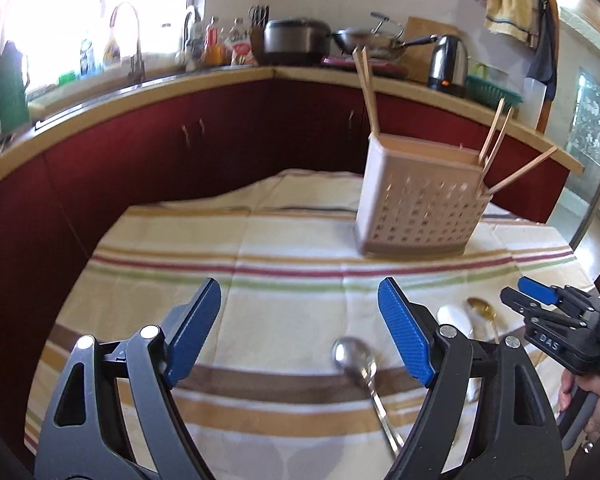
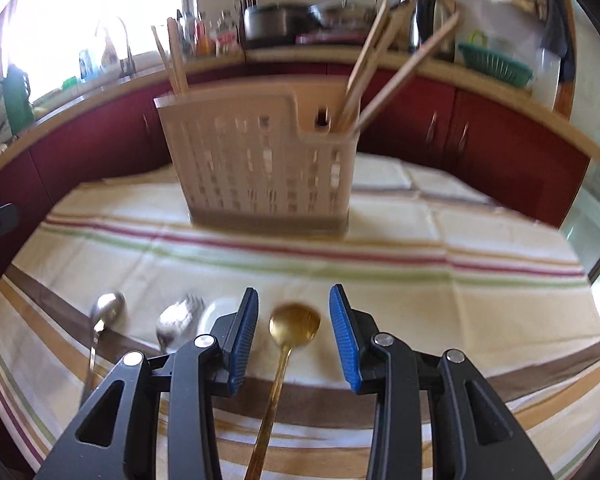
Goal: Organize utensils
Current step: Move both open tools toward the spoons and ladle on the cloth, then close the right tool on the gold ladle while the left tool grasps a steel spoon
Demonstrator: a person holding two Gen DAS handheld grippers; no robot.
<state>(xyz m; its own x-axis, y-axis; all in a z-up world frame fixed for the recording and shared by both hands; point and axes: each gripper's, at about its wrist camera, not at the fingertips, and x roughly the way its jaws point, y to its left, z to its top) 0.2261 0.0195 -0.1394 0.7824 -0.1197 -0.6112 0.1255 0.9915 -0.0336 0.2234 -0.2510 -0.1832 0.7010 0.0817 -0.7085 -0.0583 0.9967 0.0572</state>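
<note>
Lying between the released right gripper (image 2: 294, 336), the gold spoon (image 2: 294, 324) is ungrasped.

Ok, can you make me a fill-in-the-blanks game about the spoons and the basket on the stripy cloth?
1. The shiny gold metal spoon lies between the blue pads of the ____ gripper.
2. The beige plastic holder with holes has wooden ____ sticking out.
3. The silver metal spoon lies between the open jaws of the ____ gripper.

Missing words: right; chopsticks; left
</note>
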